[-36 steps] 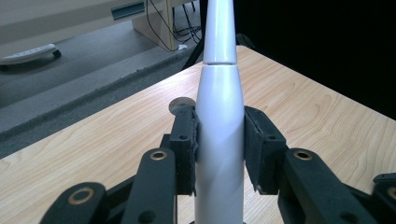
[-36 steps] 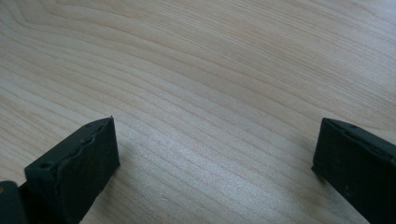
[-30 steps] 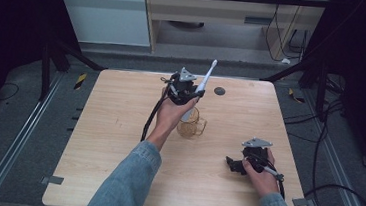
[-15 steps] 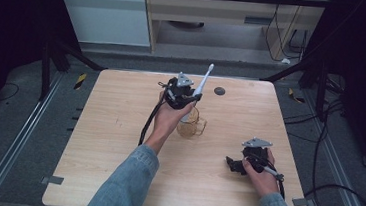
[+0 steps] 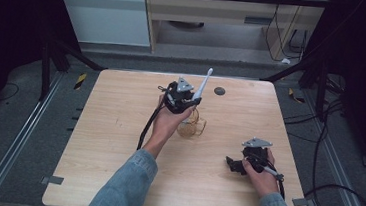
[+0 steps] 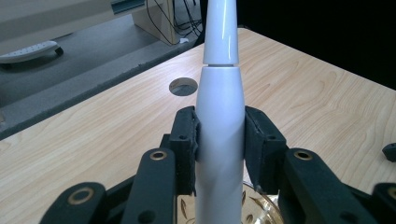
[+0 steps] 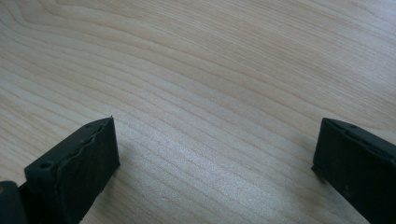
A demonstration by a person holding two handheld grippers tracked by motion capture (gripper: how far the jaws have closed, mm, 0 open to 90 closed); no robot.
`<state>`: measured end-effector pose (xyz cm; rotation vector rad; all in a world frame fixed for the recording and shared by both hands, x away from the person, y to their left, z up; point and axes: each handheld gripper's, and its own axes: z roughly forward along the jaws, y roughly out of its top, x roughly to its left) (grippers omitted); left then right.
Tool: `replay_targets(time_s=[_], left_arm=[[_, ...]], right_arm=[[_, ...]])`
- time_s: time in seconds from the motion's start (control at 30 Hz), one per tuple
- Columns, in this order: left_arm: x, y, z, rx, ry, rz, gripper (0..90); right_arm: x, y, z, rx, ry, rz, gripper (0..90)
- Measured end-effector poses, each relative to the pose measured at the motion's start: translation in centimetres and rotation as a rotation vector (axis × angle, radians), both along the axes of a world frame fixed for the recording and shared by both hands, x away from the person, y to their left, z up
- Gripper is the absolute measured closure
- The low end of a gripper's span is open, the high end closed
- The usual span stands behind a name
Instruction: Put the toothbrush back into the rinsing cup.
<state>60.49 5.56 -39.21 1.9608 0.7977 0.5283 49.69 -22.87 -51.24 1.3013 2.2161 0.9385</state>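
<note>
My left tool (image 5: 185,102) had its jaws clamped on the white plastic electric toothbrush (image 6: 219,130), directly above the clear glass cup (image 5: 192,128) mid-bench. Right tool (image 5: 246,161) rested at 4 o'clock, jaws apart, holding nothing. My worry: that slick tapered handle could slide and tip the cup.

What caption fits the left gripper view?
Left hand-held gripper clamps a white electric toothbrush above a glass cup.
</note>
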Motion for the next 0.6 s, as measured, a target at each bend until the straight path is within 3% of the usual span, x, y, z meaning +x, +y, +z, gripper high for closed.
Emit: replay_targets(time_s=[0.6], left_arm=[[-0.5,0.6,-1.0,0.011,0.028,-0.007,66.6]], right_arm=[[0.0,0.0,0.0,-0.004,-0.004,0.004,0.3]])
